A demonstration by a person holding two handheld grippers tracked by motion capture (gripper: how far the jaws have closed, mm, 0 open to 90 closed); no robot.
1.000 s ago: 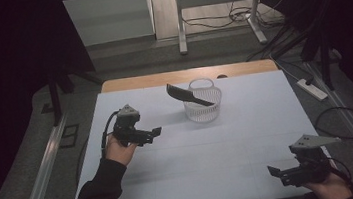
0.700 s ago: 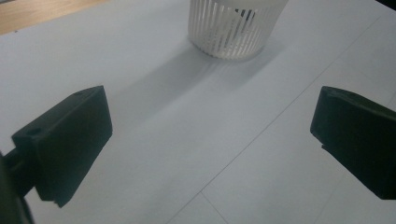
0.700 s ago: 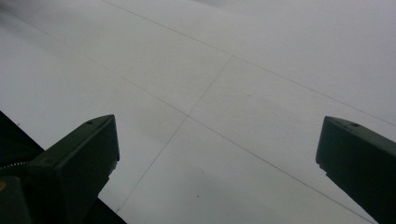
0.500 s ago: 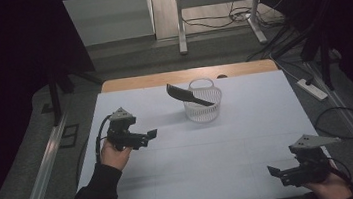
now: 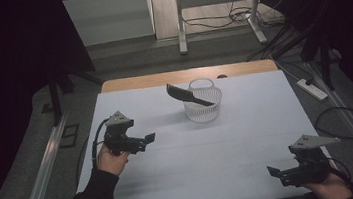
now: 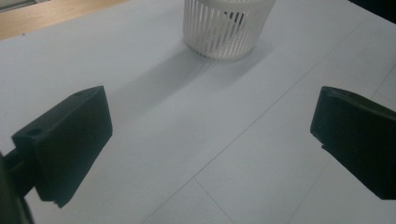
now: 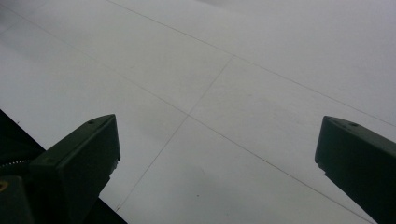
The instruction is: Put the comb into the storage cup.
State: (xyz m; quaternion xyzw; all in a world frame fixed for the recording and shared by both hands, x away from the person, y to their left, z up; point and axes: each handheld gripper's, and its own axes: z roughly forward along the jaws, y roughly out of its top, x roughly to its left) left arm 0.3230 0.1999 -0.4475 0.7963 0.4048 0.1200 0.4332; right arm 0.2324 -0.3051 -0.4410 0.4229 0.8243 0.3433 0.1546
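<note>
A white slatted basket stands at the far middle of the white table. A long black flat object leans out of it to the left, over the rim. My left gripper hovers at the table's left, pointing right, open and holding nothing. In the left gripper view the jaws stand wide apart, and the basket lies ahead, well beyond them. My right gripper is open at the near right corner and points left. The right gripper view has bare table between its jaws.
A wooden strip runs along the table's far edge. On the floor to the right lie a power strip and a looped cable. Metal rails flank the table. The near edge passes under the right gripper.
My left gripper has drifted a little to the left and toward the person, away from the basket. The right gripper has stayed where it was.
</note>
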